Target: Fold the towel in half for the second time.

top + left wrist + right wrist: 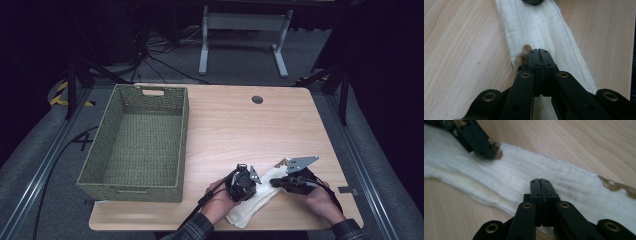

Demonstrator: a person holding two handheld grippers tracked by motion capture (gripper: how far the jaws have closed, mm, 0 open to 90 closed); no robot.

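High view: white cloth [256, 197] lying rumpled in a long strip at the near edge of the table [235, 125], between the two hands. Left gripper [248, 176] and right gripper [281, 177] both down on it, close together. Green basket [137, 142] at left, with nothing inside, well apart from the cloth. Judged early in the work: no neat fold yet, nothing moved to the basket.

Left gripper view: jaws pressed together, tips down on the cloth's edge beside a brown patch [522, 56]. Possibly a thin pinch of fabric between the tips; cannot tell for sure.

Right gripper view: jaws likewise closed, tips low over the middle of the strip, touching or just above. No clear hold visible. Other gripper farther along at upper left, on the cloth. Second brown patch [614, 185] near the strip's right end.
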